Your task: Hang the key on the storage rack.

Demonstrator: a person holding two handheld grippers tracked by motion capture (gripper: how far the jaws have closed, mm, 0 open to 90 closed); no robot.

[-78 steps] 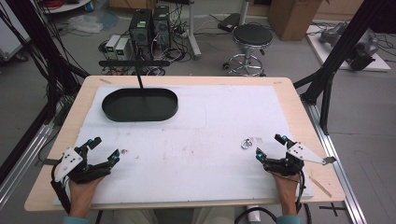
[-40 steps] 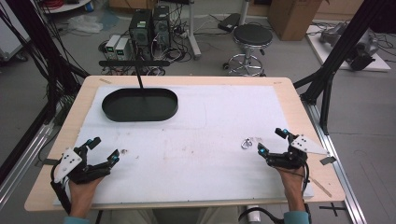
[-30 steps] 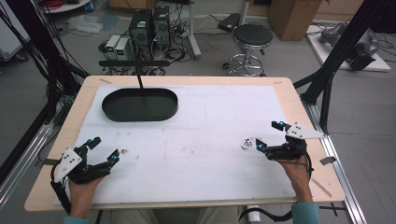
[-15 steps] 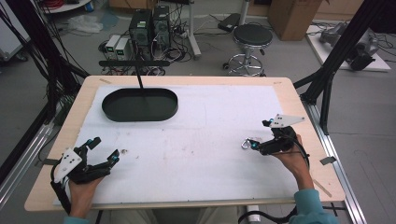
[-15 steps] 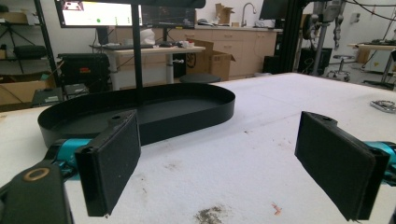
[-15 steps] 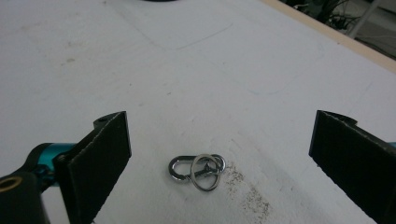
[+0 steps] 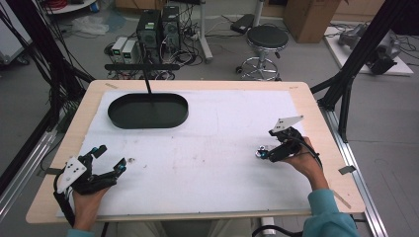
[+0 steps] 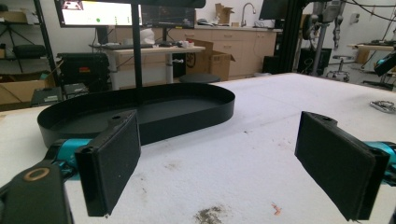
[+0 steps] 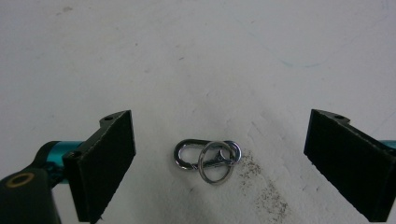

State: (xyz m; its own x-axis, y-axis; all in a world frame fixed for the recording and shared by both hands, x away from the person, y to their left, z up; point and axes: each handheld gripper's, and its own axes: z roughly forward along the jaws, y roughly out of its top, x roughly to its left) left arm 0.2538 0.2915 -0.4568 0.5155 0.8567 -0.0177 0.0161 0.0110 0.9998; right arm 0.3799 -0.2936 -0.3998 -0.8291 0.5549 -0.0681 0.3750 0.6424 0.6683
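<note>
Hovering over the carabiner clip (image 9: 207,156) with its key ring near the worktop's (image 7: 207,168) right edge, the right gripper (image 9: 219,163) is pointing down, jaws spread wide and holding nothing. The clip's long axis is running jaw to jaw, centred between them. Well apart at the front-left corner, the left gripper (image 7: 109,160) is resting wide open, empty.

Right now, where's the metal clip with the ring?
The clip lies on the white mat, centred between the open right tongs; in the high view, it sits toward the table's right side.
</note>
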